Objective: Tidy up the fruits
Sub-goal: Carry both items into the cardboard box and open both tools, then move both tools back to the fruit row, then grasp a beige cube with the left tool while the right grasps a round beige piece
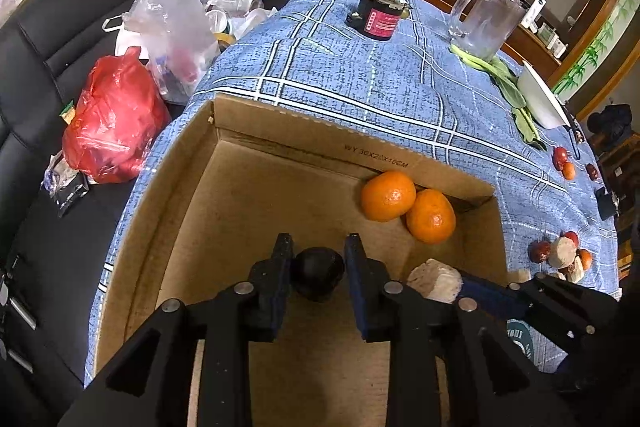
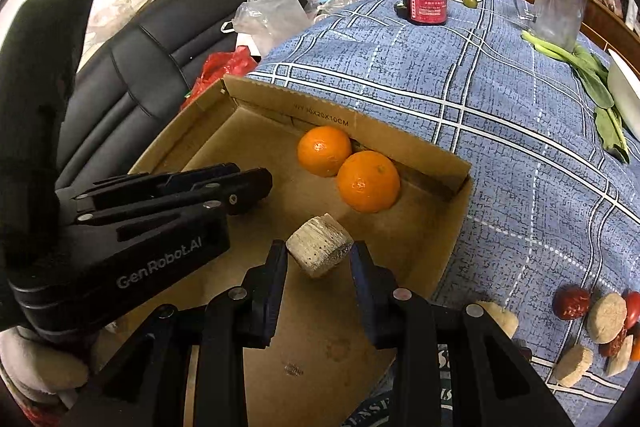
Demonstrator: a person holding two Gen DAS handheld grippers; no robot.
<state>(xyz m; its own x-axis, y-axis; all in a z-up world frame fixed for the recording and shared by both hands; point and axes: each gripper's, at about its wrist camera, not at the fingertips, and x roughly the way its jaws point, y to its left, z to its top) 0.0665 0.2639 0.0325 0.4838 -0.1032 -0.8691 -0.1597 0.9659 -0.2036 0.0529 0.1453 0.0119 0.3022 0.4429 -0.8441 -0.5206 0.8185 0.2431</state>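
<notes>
Left wrist view: tongs' fingers [image 1: 280,263] partly hide a dark fruit [image 1: 318,273].

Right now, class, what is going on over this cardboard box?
A person works a hand-held gripper in each hand over the cardboard box. The left hand-held gripper has a dark round fruit between its fingers. The right hand-held gripper grips a pale cut chunk. Two oranges already lie inside, in the box's far corner.

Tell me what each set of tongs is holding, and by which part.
Right tongs pinch the pale cut chunk by its opposite sides. A dark round fruit sits between the left tongs; whether they grip it cannot be told.
</notes>
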